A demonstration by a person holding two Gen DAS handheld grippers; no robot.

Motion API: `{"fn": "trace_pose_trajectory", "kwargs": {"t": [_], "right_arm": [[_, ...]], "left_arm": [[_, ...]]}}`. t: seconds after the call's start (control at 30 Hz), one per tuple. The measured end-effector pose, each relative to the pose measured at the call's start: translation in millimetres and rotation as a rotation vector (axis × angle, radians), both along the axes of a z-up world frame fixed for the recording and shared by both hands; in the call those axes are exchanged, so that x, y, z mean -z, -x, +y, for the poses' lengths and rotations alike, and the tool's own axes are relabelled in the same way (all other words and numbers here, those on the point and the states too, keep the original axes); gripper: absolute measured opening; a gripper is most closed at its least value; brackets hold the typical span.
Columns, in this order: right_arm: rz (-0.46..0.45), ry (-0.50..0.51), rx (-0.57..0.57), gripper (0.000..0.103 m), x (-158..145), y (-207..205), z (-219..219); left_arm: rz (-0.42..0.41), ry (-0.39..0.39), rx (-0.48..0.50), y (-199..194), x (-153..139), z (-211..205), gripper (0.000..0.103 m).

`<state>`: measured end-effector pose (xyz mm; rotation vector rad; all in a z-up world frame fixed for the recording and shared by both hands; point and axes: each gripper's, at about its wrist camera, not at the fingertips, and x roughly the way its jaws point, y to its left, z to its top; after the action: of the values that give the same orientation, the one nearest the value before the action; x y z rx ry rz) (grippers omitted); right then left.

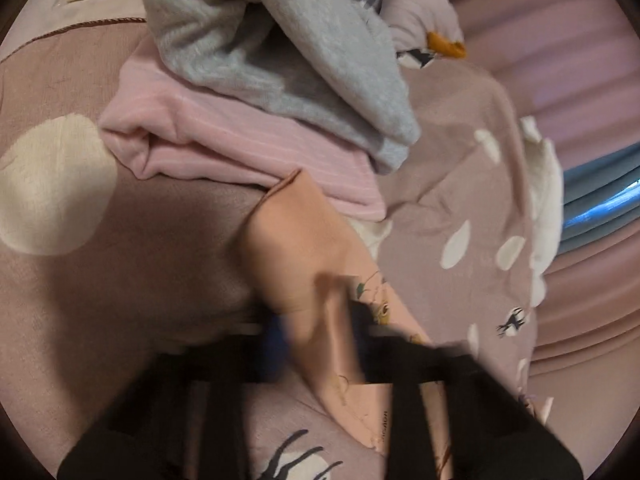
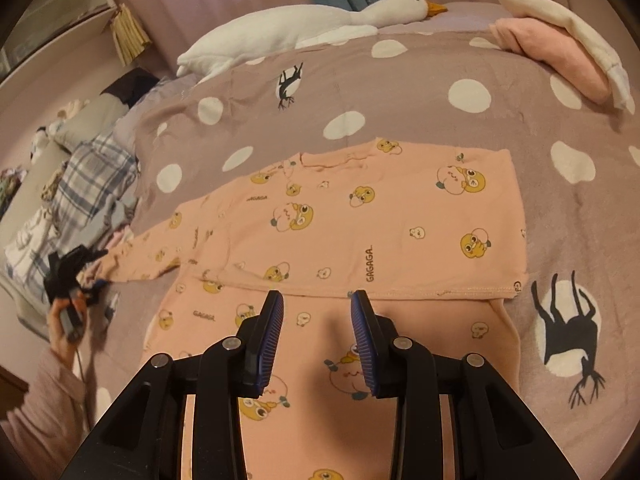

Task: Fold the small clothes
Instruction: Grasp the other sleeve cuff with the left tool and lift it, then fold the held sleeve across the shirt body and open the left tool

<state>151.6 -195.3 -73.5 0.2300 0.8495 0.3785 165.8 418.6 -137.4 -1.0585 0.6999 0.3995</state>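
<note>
Spotted bedspread (image 2: 400, 92) bears peach pyjama top (image 2: 380, 216) printed "GAGAGA".

The mauve spotted bedspread (image 2: 420, 92) lies bare to the right of and beyond the flat peach cartoon-print top (image 2: 380, 216), giving open passage there. Far right, a folded pink and cream stack (image 2: 560, 48) blocks the corner; a white plush goose (image 2: 280, 28) lines the far edge. Left, a heap of plaid clothes (image 2: 84, 184) crowds the bedside, with grey and pink knitwear (image 1: 248, 92) piled just beyond the top's sleeve (image 1: 304, 248).
</note>
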Motion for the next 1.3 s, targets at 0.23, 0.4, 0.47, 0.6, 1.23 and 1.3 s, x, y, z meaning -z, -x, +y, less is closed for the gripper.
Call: {"fn": "trace_pose_trajectory", "kwargs": {"t": [0.23, 0.4, 0.47, 0.6, 1.23, 1.3], "right_arm": [[-0.001, -0.011, 0.016, 0.035, 2.7, 3.7, -5.8], [-0.004, -0.033, 0.026, 0.035, 3.2, 9.5, -12.3], [-0.01, -0.041, 0.027, 0.035, 3.2, 12.8, -15.8], [-0.009, -0.051, 0.043, 0.035, 5.0, 17.7, -26.4], [0.06, -0.217, 0.179, 0.048, 22.4, 29.8, -91.9], [0.067, -0.245, 0.173, 0.048, 21.7, 23.0, -89.0]], "left_arm": [[-0.007, -0.165, 0.143, -17.3, -48.6, -46.6, 0.005], [-0.104, -0.269, 0.336, -39.1, -107.0, -128.9, 0.005], [-0.147, -0.292, 0.425, -48.5, -125.5, -171.5, 0.005], [-0.201, -0.303, 0.607, -62.9, -144.5, -262.9, 0.005], [0.039, -0.386, 1.127, -88.1, -43.0, -498.0, 0.077], [0.013, -0.393, 1.132, -80.6, -49.9, -490.2, 0.077]]}}
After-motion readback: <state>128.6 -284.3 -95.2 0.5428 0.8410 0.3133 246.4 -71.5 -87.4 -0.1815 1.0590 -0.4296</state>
